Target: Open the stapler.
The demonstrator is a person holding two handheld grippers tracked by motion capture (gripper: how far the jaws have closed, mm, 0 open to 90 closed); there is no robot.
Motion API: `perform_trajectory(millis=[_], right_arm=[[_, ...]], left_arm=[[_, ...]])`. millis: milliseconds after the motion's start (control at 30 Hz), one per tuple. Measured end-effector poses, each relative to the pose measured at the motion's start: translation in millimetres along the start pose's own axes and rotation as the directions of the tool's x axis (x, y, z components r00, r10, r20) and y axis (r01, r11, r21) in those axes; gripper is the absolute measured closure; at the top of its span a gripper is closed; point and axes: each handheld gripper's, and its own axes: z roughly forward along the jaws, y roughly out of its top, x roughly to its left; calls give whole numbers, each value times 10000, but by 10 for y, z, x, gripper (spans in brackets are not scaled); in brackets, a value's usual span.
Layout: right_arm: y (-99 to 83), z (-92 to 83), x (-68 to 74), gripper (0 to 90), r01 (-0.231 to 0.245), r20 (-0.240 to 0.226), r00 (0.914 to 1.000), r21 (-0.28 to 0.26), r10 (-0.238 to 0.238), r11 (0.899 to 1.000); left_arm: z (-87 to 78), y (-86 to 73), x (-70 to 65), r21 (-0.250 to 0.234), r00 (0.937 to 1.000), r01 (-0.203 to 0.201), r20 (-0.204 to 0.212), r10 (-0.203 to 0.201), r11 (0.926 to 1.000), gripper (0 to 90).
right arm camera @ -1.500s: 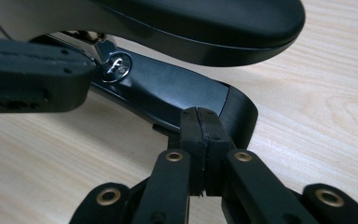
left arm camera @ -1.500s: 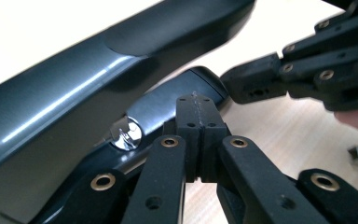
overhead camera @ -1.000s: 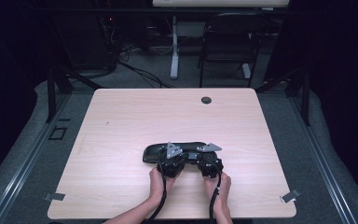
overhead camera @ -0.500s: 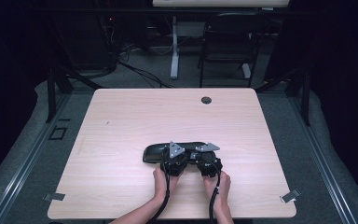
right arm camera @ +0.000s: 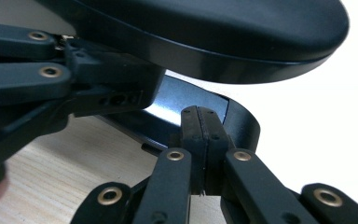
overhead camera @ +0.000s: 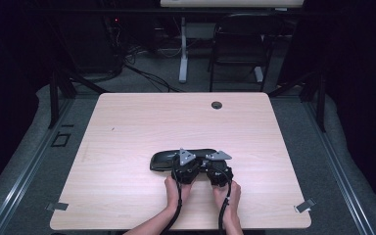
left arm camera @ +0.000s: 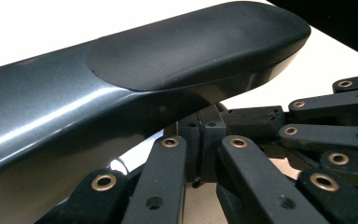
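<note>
In the lower middle of the high view, a long black case (overhead camera: 164, 159) is seen lying on the table (overhead camera: 127, 127), unmoved. 2 grippers, left (overhead camera: 186, 164) and right (overhead camera: 217, 165), are held against it, jaws pressed together empty; no grasp is judged begun.

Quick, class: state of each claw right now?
Left claw: closed, jaws together under the dark case, gripping nothing visible.
Right claw: closed beside the case.

Glossy dark case (left arm camera: 121, 107), pale wood-grain table (overhead camera: 127, 127)
</note>
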Motion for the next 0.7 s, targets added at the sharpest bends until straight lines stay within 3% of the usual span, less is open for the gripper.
perform_trajectory(millis=[700], right_arm=[[-29,-8,-9,900,-49,-114,9999,-149,48,9999]], left_arm=[[23,-37,16,-455,9993,372,7,-372,9983,900]])
